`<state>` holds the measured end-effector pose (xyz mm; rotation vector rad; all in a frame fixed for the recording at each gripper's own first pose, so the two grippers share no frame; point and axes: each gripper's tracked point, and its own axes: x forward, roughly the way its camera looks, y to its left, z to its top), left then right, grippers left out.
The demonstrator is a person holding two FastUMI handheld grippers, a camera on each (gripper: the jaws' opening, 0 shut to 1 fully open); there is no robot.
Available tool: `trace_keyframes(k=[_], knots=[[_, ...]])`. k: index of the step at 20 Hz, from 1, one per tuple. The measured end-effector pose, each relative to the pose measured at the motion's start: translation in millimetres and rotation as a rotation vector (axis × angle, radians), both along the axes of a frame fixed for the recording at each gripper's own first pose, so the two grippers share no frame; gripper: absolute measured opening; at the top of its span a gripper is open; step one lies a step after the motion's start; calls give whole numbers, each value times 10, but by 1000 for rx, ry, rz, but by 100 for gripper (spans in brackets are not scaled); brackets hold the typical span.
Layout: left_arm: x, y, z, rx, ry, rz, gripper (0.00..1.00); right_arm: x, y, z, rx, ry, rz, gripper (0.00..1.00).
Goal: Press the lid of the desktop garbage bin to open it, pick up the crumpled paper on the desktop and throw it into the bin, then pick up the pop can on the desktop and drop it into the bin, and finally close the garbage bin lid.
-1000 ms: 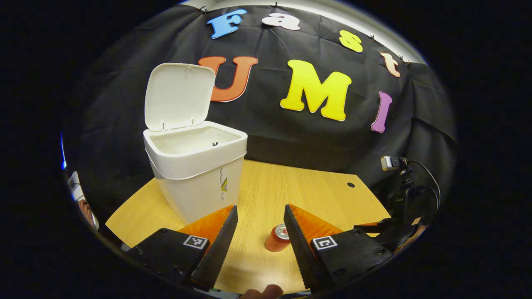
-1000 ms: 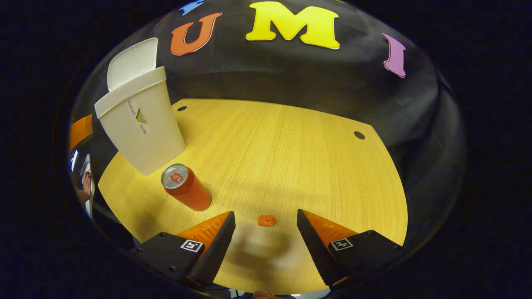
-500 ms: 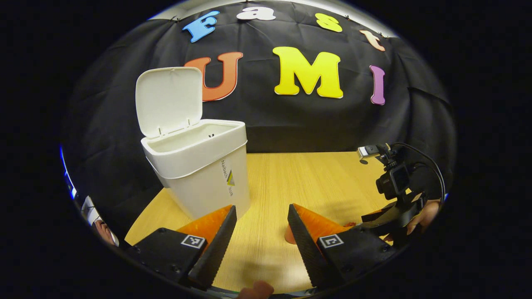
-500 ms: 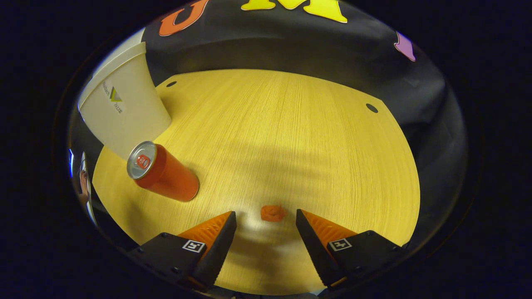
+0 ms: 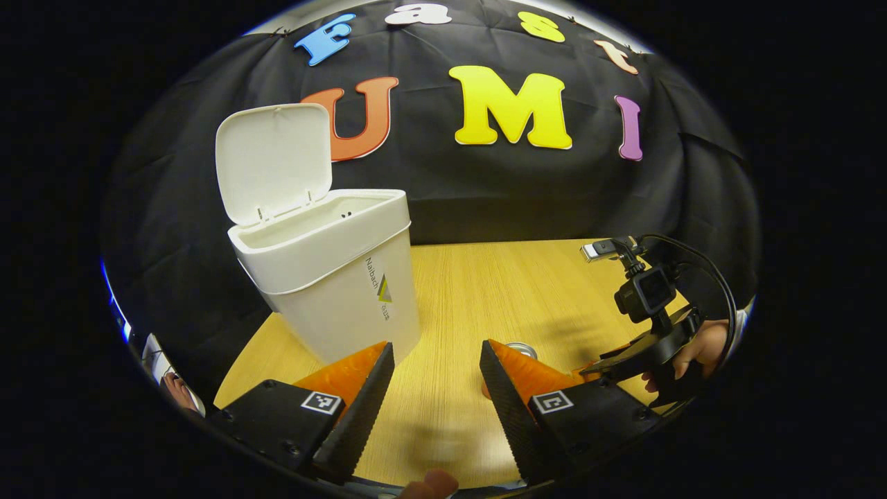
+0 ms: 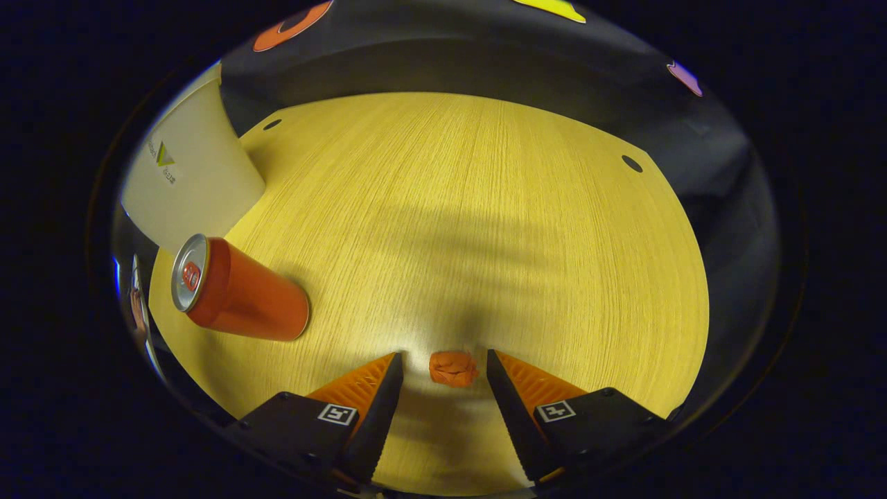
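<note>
Right tool is straddling the crumpled paper on the tabletop, fingers wide, not touching (light, squashy — pinch its middle).

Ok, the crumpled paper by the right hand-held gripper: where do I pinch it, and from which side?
Pinch the crumpled paper across its middle, coming down from above. It is a small low wad lying flat on the table, already between the right hand-held gripper's open fingers, so just lower and close.
</note>
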<state>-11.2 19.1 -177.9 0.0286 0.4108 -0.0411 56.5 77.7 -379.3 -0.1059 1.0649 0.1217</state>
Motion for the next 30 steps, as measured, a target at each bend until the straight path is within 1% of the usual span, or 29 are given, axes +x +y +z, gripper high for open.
trace_keyframes(k=[1, 2, 3, 4, 6, 7, 8, 10, 11, 13, 16, 17, 18, 19, 20, 21, 24, 28, 30], knots=[[3, 13, -6, -1, 4, 4, 84, 4, 9, -20, 8, 8, -5, 66], [-15, 37, -5, -3, 4, 7, 84, -1, 13, -24, 14, 18, -10, 65], [-23, 39, -9, -4, 8, 7, 84, -21, 2, -31, 11, 27, -12, 60], [-31, 60, -13, 0, 10, 11, 84, -20, 21, -48, 16, 31, -10, 58], [-50, 77, -23, 4, 13, 16, 84, -34, -3, -58, 16, 40, -3, 59], [-55, 82, -35, 6, 16, 17, 84, -46, -25, -64, 16, 42, -11, 48], [-60, 74, -44, 5, 18, 17, 84, -26, -25, -82, 25, 42, -15, 34], [-90, 72, -54, 5, 23, 13, 84, -23, -26, -77, 28, 36, 5, 34], [-104, 63, -63, 6, 24, 10, 84, -25, -25, -71, 25, 30, 14, 36], [-135, 45, -97, 2, 24, -3, 84, -68, 20, -44, 59, 31, 25, 34], [-172, -9, -233, -4, 53, -22, 84, -121, -77, -29, 40, 32, 6, 34], [-171, -22, -266, 0, 59, -25, 84, -124, -99, 23, 40, 26, 6, 19], [-170, -42, -288, 0, 65, -30, 84, -147, -93, 73, 51, 21, 11, 20], [-181, -78, -299, -3, 68, -38, 84, -159, -114, 127, 57, 4, 12, 18], [-196, -101, -313, -4, 66, -44, 84, -181, -170, 217, 51, -17, 13, 20], [-206, -126, -323, -4, 66, -52, 84, -190, -239, 327, 43, -39, 10, 20], [-238, -181, -402, 13, 76, -79, 84, -190, -322, 780, 92, -109, -16, 20], [-281, -294, -489, 11, 91, -122, 84, -84, -427, 1617, 164, -246, -55, 18], [-266, -338, -496, 14, 91, -139, 84, -7, -451, 2065, 191, -320, -57, 19]])
